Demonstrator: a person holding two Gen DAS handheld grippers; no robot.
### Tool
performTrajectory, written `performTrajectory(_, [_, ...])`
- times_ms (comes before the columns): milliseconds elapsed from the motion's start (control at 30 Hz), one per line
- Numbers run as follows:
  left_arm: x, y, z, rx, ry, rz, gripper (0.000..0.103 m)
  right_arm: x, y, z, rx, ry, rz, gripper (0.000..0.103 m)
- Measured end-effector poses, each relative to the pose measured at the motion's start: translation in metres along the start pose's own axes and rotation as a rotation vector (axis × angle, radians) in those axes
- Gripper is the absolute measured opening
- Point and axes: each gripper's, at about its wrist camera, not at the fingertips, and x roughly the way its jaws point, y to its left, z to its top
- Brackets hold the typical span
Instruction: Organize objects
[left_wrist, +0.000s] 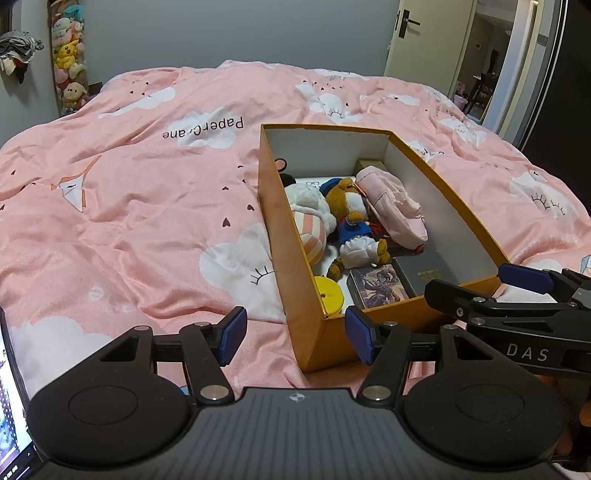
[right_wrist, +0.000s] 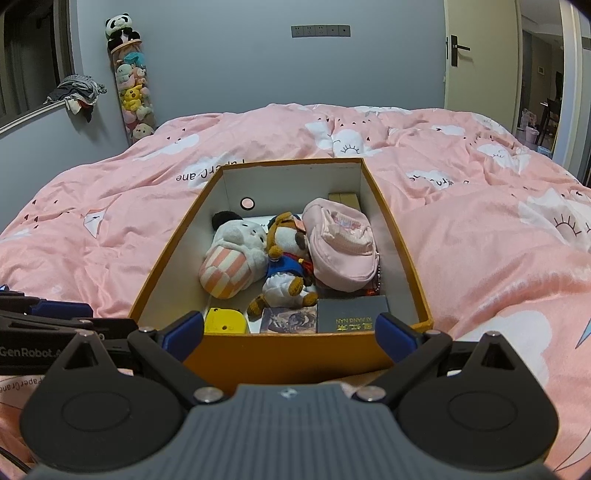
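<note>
I note an orange box (right_wrist: 295, 350) with white inner walls on a pink duvet (right_wrist: 480, 258) printed with white clouds. Inside: a pink-and-white striped plush (right_wrist: 225, 269), a brown bear (right_wrist: 284, 266) in blue, a pink pouch (right_wrist: 341, 247), a yellow item (right_wrist: 225, 321), a black box (right_wrist: 351, 314) lettered gold.

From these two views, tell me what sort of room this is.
Most likely a bedroom. A bed with a pink quilt fills the floor space, a tall tube of soft toys stands against the grey wall, and a door opens to another room.
</note>
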Motion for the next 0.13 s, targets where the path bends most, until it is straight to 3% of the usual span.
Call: performTrajectory(133, [-0.0012,-0.0008,0.0006,-0.005,-0.009,-0.001,0.072,0.0007,0.0007,-0.0001,-0.004,0.001,-0.003,0.099])
